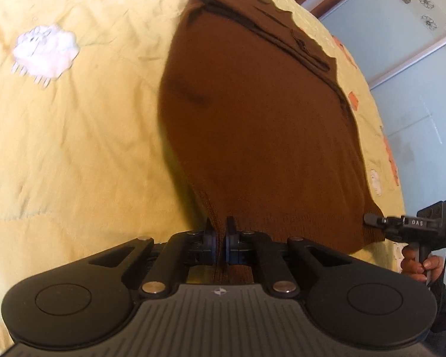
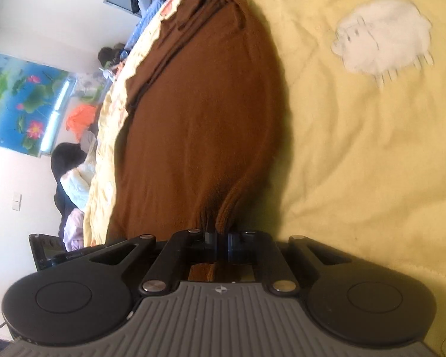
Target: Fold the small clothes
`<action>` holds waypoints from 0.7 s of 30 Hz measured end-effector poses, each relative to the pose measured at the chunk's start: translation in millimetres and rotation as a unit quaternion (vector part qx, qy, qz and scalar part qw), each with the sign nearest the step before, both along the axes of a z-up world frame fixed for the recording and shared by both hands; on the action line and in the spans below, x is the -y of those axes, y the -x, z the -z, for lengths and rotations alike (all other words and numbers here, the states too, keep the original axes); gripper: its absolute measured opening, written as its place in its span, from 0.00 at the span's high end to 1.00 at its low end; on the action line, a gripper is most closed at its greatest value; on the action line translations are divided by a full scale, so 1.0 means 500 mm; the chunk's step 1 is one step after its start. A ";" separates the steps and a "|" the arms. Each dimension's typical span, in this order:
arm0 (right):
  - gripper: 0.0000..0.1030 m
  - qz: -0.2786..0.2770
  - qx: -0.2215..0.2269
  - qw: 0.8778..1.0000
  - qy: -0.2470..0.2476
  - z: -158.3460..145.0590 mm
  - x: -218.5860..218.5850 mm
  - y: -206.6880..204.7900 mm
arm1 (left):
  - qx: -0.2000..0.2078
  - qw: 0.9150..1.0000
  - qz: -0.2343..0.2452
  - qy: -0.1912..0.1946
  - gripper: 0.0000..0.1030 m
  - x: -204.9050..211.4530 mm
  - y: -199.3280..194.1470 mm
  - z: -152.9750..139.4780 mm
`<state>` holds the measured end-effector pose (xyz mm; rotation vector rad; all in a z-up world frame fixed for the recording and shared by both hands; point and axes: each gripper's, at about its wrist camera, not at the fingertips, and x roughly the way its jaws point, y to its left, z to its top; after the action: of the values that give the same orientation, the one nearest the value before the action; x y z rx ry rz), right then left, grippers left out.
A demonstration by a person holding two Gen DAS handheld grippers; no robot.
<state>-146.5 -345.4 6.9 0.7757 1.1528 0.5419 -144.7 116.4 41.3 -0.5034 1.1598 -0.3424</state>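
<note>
A brown knitted garment (image 1: 252,113) lies stretched over a yellow bedspread (image 1: 74,134). My left gripper (image 1: 220,226) is shut on one corner of its ribbed hem, lifting it slightly. In the left wrist view my right gripper (image 1: 368,218) shows at the right, pinching the other hem corner. In the right wrist view my right gripper (image 2: 221,232) is shut on a bunched bit of the brown garment (image 2: 199,119), which runs away over the bedspread (image 2: 356,148). The far end of the garment lies in folds.
White sheep patches (image 1: 46,50) (image 2: 383,38) sit on the bedspread beside the garment. Past the bed edge are piled clothes (image 2: 80,119), a lotus picture (image 2: 17,98) on the wall, and pale wardrobe doors (image 1: 401,59).
</note>
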 end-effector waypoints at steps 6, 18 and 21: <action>0.88 0.016 0.070 0.994 -0.080 -0.074 0.009 -0.098 | 0.090 0.994 -0.010 0.060 0.95 -0.018 -0.126 -0.102; 0.85 0.117 0.132 0.978 -0.115 -0.097 0.039 -0.587 | 0.200 0.975 -0.098 -0.016 0.95 0.038 -0.648 -0.176; 0.33 0.170 0.111 0.976 -0.085 -0.069 0.036 -0.682 | 0.154 0.979 -0.129 -0.030 0.89 0.042 -0.746 -0.120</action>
<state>194.7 -363.5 41.4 1.0091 0.7528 0.4305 228.6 95.4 101.3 -0.5221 0.7916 -0.1524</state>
